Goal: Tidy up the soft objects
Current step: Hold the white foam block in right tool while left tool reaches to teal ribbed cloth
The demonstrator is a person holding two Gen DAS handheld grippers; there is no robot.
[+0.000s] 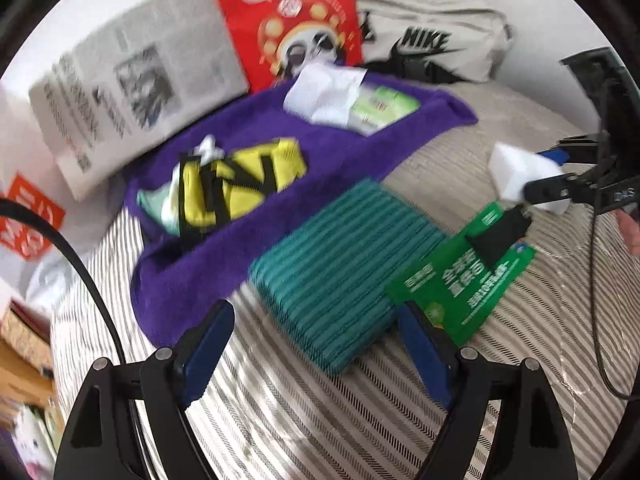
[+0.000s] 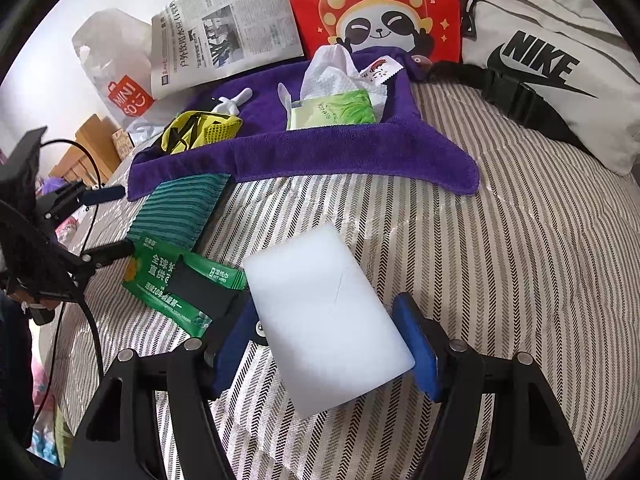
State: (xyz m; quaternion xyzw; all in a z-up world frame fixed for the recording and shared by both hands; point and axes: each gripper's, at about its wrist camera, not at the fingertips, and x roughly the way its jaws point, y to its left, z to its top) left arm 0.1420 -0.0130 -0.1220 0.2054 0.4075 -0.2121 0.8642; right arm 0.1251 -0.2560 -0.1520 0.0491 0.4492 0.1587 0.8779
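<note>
white sponge (image 2: 324, 316) clamped between right jaws, above bedspread (image 2: 500, 280)

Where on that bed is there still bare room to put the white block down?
The striped bedspread lies bare right of the white sponge, between the purple towel and the Nike bag. The left side is crowded: teal cloth, green wipes packet. The towel already carries a tissue pack and a yellow pouch.

Black left gripper (image 1: 316, 348) frame, blue-padded jaws, silver screws, black cable.
</note>
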